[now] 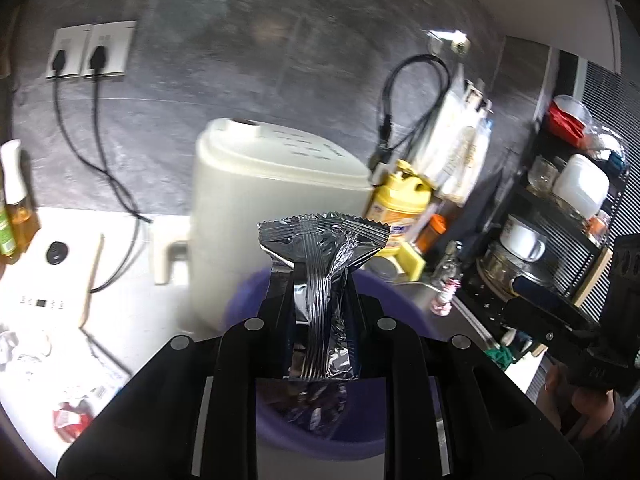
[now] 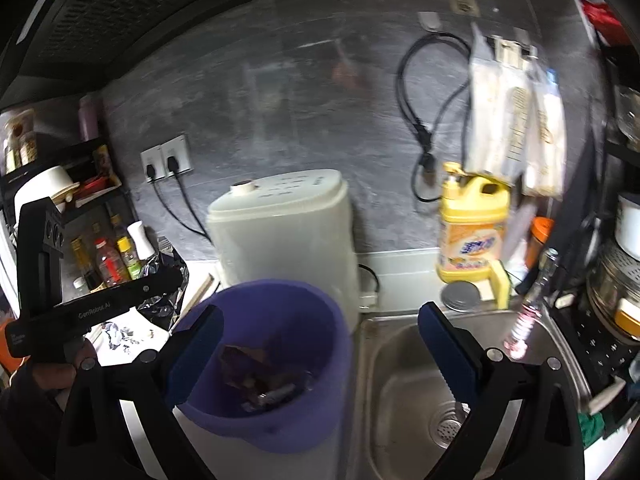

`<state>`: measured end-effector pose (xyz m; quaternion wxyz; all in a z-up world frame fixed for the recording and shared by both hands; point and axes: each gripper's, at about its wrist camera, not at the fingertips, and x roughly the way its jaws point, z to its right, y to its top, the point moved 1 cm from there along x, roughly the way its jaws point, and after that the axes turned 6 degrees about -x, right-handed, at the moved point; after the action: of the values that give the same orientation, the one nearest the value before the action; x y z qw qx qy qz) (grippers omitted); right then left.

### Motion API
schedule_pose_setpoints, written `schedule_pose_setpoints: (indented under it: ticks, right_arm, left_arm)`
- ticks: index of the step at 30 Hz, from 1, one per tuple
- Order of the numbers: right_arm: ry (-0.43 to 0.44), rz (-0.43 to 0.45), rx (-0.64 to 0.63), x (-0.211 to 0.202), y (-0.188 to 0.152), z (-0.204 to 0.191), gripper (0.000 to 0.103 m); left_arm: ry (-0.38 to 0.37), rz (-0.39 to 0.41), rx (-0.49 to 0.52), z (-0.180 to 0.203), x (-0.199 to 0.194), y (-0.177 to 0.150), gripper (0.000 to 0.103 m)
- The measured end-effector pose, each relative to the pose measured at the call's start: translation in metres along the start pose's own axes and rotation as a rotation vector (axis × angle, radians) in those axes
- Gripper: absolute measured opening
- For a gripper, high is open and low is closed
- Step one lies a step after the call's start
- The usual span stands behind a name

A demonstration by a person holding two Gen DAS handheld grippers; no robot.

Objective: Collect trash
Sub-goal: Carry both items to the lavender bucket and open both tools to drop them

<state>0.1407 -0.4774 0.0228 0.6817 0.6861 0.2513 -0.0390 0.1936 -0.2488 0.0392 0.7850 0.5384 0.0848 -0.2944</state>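
Foil wrapper (image 1: 320, 280) — above purple bin (image 2: 276, 320)

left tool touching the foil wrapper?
Touching. The left wrist view shows the left tool shut on the silver foil wrapper, both fingers pressed against its sides, above the purple bin.

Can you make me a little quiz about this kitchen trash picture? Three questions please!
1. True or false: the left gripper is shut on a silver wrapper.
2. What colour is the trash bin beside the sink? A) green B) purple C) red
3. Fill in: the right gripper holds ______ between its fingers.

Key:
1. True. Its fingers pinch the crinkly wrapper above the bin.
2. B. The bin is purple, and some trash already lies inside.
3. Nothing. Its jaws stand wide open, with the bin and sink seen between them.
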Motion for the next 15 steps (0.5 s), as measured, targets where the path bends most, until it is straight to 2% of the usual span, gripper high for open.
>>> schedule_pose_setpoints:
  ticks: [1,2,3,4,10,15]
  right_arm:
    - [-0.008,0.001,0.005,-0.003,-0.001,0.005,0.095]
    - [-0.015,0.003,0.008,-0.006,-0.003,0.008,0.095]
    - [-0.021,0.005,0.01,-0.009,-0.003,0.011,0.095]
    - [-0.029,0.007,0.012,-0.011,-0.004,0.014,0.095]
    - [-0.042,0.006,0.028,-0.016,-0.005,0.015,0.095]
    - [-0.028,-0.004,0.034,-0.011,-0.005,-0.004,0.095]
  left_arm:
    - [-0.021,-0.007,-0.002,0.004,0.003,0.0,0.052]
    - [-0.041,-0.002,-0.009,0.007,0.005,0.0,0.069]
    - [-0.05,0.018,-0.02,0.008,0.004,0.0,0.091]
    - [-0.056,0.034,-0.026,0.009,0.002,0.0,0.097]
    - [-0.038,0.014,-0.027,0.005,0.001,0.002,0.097]
    - [0.008,0.004,-0.029,-0.015,-0.015,0.003,0.097]
